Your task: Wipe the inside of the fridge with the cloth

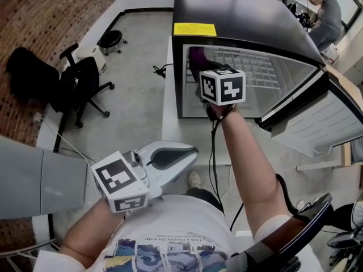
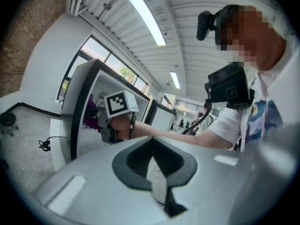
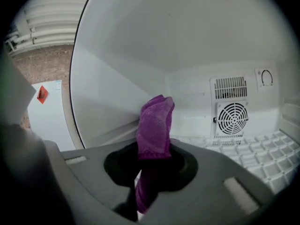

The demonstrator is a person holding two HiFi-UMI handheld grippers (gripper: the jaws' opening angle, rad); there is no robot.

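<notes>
A black fridge (image 1: 238,10) stands on a white platform with its door (image 1: 320,115) swung open to the right. My right gripper (image 3: 151,170) reaches into the fridge's left side and is shut on a purple cloth (image 3: 155,125), which sticks up past the jaws near the white left wall (image 3: 108,97). In the head view the cloth (image 1: 196,56) shows just beyond the gripper's marker cube (image 1: 222,86). My left gripper (image 1: 180,153) is shut on nothing and held low by my body, outside the fridge, pointing toward it.
Inside the fridge are a round fan grille (image 3: 231,117) on the back wall, a dial (image 3: 266,78) and a white wire shelf (image 3: 262,149). A black office chair (image 1: 79,86), a stool (image 1: 111,38) and a floor cable (image 1: 161,69) lie left. A person (image 1: 324,10) stands far right.
</notes>
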